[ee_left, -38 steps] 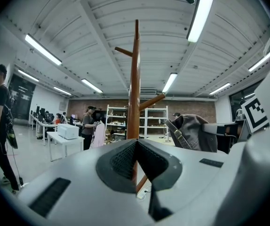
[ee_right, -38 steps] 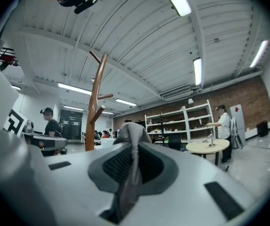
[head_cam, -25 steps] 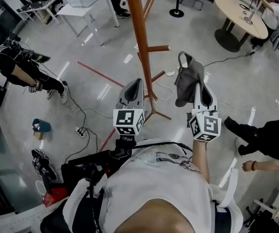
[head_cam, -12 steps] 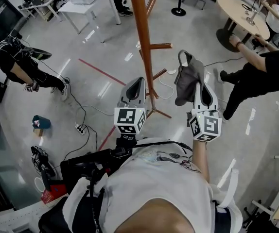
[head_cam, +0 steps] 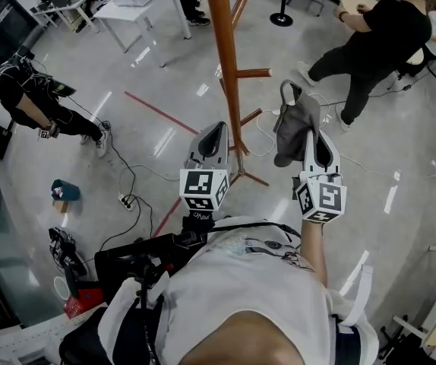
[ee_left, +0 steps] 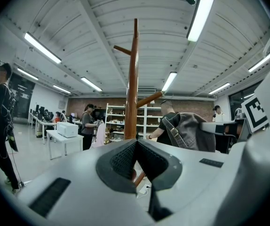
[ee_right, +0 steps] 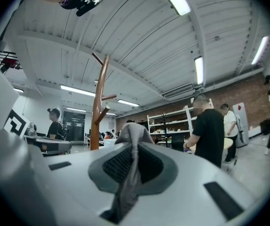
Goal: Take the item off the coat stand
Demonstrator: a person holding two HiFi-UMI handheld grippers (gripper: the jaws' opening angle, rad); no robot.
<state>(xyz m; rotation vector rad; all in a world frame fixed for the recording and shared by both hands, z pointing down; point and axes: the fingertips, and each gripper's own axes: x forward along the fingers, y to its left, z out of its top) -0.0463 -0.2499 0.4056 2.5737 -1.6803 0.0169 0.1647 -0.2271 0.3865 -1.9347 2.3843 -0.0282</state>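
Observation:
The brown wooden coat stand (head_cam: 223,67) rises just ahead of me, its pegs bare on the side I see. A grey bag (head_cam: 294,124) with a strap loop hangs off my right gripper (head_cam: 310,137), to the right of the pole and apart from it. In the right gripper view the grey fabric (ee_right: 131,134) is pinched between the pads of the right gripper (ee_right: 134,147), with the coat stand (ee_right: 99,112) off to the left. My left gripper (head_cam: 215,131) is shut and empty beside the pole. The left gripper view shows the left gripper (ee_left: 136,144), the pole (ee_left: 132,88) and the bag (ee_left: 190,131).
A person in black (head_cam: 366,36) bends by a round table (head_cam: 355,10) at the back right. Another person (head_cam: 28,101) crouches at the left. Cables and a power strip (head_cam: 127,204) lie on the floor, and a white table (head_cam: 138,14) stands at the back left.
The person in black has walked from the right edge toward the round table at the back. Both grippers and the bag have stayed almost where they were.

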